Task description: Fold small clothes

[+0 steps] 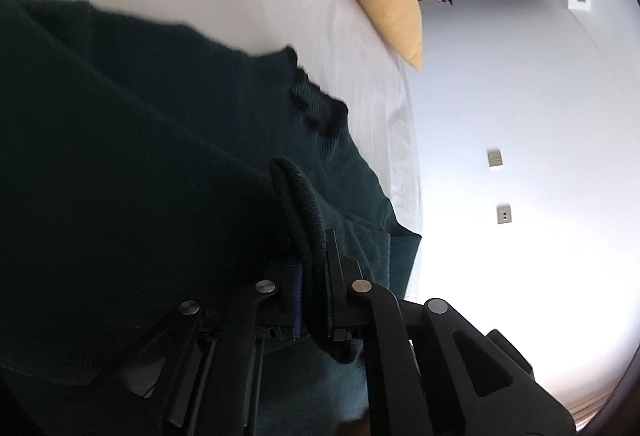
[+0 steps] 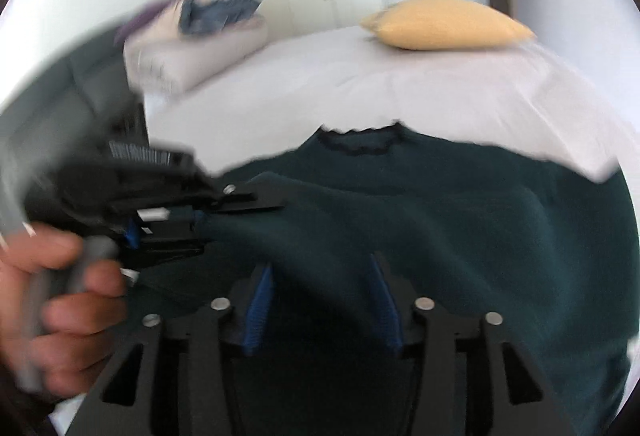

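A dark green knit sweater (image 2: 440, 220) lies spread on the white bed (image 2: 360, 84), its dark-trimmed neckline (image 2: 360, 140) toward the far side. My left gripper (image 1: 310, 260) is shut on a bunched fold of the sweater (image 1: 120, 156), the cloth pinched between its blue-padded jaws. From the right wrist view the same left gripper (image 2: 200, 220) sits at the left, held by a hand (image 2: 64, 300), gripping the sweater's side. My right gripper (image 2: 320, 276) hovers just over the sweater's near part, jaws apart, blue pads (image 2: 258, 310) showing, nothing between them.
A yellow pillow (image 2: 448, 24) rests at the bed's far end. A pale cushion with blue and purple cloth on it (image 2: 192, 44) sits at the far left. The bed's edge (image 1: 408, 156) runs along a white wall with two wall plates (image 1: 495, 158).
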The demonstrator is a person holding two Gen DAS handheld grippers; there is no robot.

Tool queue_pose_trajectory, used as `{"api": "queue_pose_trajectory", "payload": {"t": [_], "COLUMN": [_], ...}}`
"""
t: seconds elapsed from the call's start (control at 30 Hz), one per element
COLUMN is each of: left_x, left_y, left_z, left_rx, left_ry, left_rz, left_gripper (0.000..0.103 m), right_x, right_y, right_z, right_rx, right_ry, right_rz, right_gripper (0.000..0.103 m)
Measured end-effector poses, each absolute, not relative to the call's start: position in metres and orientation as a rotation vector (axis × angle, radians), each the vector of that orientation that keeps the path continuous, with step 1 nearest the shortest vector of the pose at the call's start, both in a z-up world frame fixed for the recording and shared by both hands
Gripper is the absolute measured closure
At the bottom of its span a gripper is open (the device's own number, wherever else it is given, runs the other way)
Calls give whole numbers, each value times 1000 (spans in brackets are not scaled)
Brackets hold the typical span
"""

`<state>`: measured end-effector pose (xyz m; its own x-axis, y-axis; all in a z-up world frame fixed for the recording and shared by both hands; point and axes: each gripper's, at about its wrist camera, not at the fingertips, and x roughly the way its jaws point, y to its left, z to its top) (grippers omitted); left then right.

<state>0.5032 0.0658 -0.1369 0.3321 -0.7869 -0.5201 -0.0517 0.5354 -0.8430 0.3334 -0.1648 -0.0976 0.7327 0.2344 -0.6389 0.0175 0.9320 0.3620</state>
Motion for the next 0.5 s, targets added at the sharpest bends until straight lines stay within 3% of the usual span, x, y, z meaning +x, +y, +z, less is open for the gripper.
{"api": "queue_pose_trajectory", "payload": {"t": [0.13, 0.33, 0.5], "left_x": [504, 501, 500], "left_y": [73, 78, 82], "left_z": [-126, -124, -129], "left_rx": [-837, -807, -807], "left_ry": [1115, 1113, 1104], "left_rz": [-561, -561, -551], "left_gripper": [97, 97, 97], "right_x": [297, 280, 278], "right_y": [-239, -299, -325], "right_z": [-105, -151, -159], "right_rx": [711, 1183, 1321], "right_ry": [701, 656, 543], "right_rz": [58, 76, 52], "right_gripper": [37, 37, 37]}}
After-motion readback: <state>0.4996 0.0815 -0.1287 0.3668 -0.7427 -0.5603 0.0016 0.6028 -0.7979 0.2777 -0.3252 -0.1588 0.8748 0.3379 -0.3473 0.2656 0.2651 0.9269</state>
